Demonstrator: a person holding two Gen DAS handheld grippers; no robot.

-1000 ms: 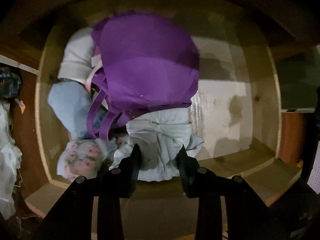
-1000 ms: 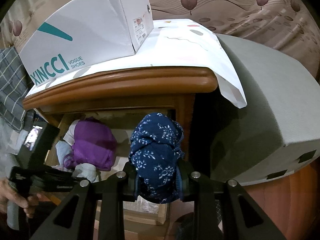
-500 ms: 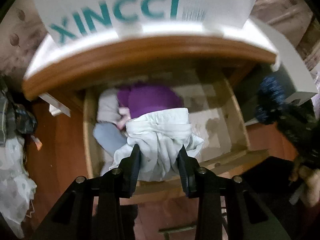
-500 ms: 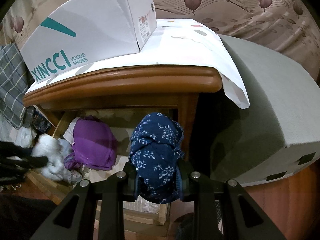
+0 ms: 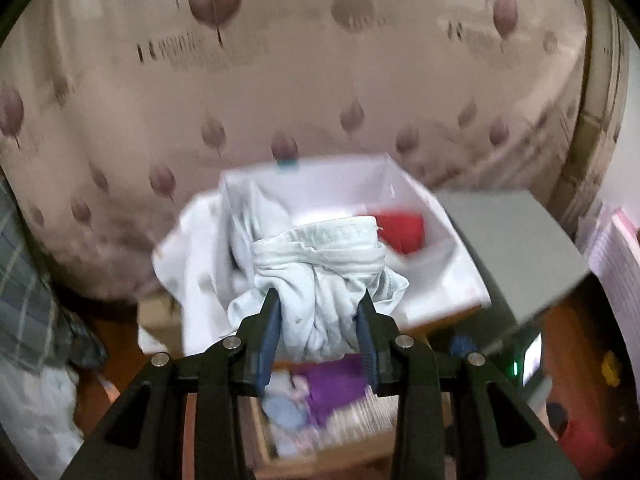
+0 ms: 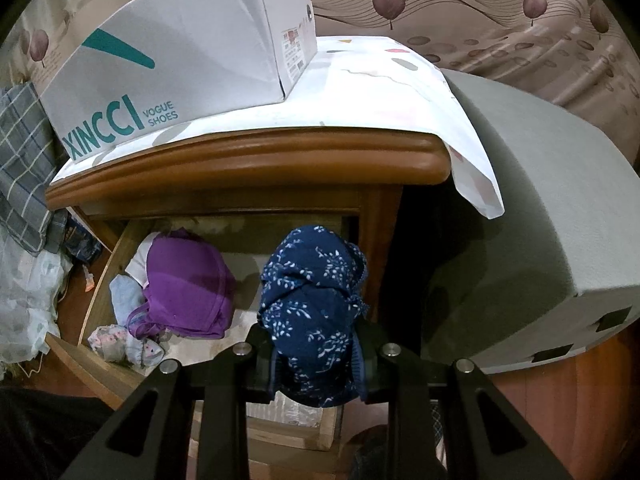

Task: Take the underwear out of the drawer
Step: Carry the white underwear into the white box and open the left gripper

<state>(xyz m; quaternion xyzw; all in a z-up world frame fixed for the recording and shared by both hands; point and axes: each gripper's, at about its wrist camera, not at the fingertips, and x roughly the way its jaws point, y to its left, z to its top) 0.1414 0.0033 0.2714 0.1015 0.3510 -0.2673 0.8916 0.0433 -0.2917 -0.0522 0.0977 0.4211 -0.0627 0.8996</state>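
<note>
My left gripper [image 5: 318, 328] is shut on a bunched white underwear [image 5: 320, 276] and holds it high, in front of the open white shoe box [image 5: 400, 184] on the cabinet top. My right gripper [image 6: 316, 360] is shut on a navy floral underwear [image 6: 314, 308], hanging over the open wooden drawer [image 6: 104, 276]. Inside the drawer lie a purple garment [image 6: 186, 284], a light blue piece [image 6: 126, 300] and a floral piece [image 6: 120, 340]. In the left wrist view the drawer [image 5: 332, 456] shows blurred below the fingers, with the purple garment [image 5: 336, 380] in it.
The shoe box [image 6: 172, 48] stands on a white cloth [image 6: 380, 88] over the wooden cabinet [image 6: 248, 164]. Something red [image 5: 402, 228] and white cloth lie inside the box. A grey padded block [image 6: 532, 208] is to the right, plaid fabric [image 6: 20, 160] and a plastic bag [image 6: 24, 300] to the left.
My left gripper rose out of the drawer with the white underwear, up past the cabinet edge to the level of the shoe box's open top. The right gripper kept still with the navy underwear.
</note>
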